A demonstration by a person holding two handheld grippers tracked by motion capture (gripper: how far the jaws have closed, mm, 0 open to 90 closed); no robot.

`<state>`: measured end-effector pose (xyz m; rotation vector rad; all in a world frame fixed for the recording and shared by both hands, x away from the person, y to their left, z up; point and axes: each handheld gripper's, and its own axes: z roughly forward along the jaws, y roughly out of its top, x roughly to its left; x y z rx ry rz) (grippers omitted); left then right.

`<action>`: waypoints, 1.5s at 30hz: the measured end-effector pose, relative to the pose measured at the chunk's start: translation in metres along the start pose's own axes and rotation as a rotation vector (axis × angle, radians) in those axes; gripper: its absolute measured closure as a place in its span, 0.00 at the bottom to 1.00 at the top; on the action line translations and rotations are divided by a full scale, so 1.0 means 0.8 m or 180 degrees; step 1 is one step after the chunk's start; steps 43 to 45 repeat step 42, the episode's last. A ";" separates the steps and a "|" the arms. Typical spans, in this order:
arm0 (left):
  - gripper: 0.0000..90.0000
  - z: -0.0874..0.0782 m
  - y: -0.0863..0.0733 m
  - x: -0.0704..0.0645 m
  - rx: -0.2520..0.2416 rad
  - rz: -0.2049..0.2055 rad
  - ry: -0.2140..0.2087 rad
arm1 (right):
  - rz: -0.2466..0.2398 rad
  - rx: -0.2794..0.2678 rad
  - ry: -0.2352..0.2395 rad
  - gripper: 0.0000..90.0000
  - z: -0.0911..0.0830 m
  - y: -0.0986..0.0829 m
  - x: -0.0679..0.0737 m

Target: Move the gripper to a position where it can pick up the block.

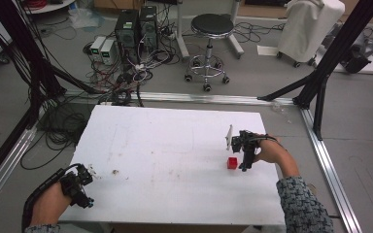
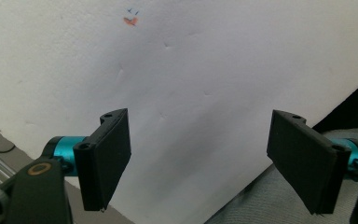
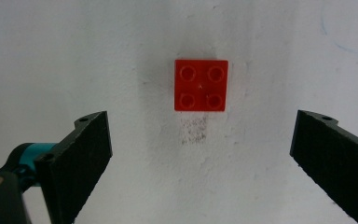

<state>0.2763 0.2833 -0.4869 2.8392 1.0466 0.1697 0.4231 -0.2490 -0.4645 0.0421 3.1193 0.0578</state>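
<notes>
fingers of right gripper [image 3: 200, 154] spread wide, released; red brick [image 3: 201, 85] square, studs up, no long axis.

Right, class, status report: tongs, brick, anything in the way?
Left tongs open, over table's near-left edge. Right tongs open above red brick. Nothing in the way.

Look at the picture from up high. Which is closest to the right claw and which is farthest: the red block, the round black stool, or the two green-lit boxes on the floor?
From the right claw:
1. Red block, on the table just beside the claw.
2. Black stool, on the floor past the table's far edge.
3. Green-lit boxes, on the floor far off to the left, by the cables.
</notes>
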 end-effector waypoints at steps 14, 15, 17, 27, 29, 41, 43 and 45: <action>0.24 0.003 -0.001 0.001 0.0001 -0.0015 0.0000 | 0.0084 0.0009 0.0065 0.05 0.040 0.005 -0.009; 0.24 0.003 -0.001 0.001 -0.0002 -0.0021 -0.0001 | 0.0077 -0.0006 0.0083 0.05 0.042 0.006 -0.009; 0.24 0.003 0.000 0.001 0.0002 -0.0004 -0.0002 | 0.0064 -0.0014 0.0077 0.05 0.047 0.008 -0.009; 0.24 0.002 -0.001 0.001 -0.0009 -0.0020 -0.0001 | 0.0115 0.0026 0.0108 0.05 0.064 0.012 -0.008; 0.24 0.002 -0.001 0.000 -0.0008 -0.0020 -0.0007 | 0.0121 0.0020 0.0110 0.05 0.067 0.011 -0.009; 0.24 0.001 0.000 0.001 -0.0026 -0.0023 0.0010 | 0.0133 0.0010 0.0129 0.05 0.071 0.010 -0.007; 0.24 0.001 0.000 0.001 -0.0030 -0.0022 0.0008 | 0.0133 0.0010 0.0129 0.05 0.071 0.010 -0.007; 0.24 0.001 0.000 0.001 -0.0030 -0.0022 0.0008 | 0.0133 0.0010 0.0129 0.05 0.071 0.010 -0.007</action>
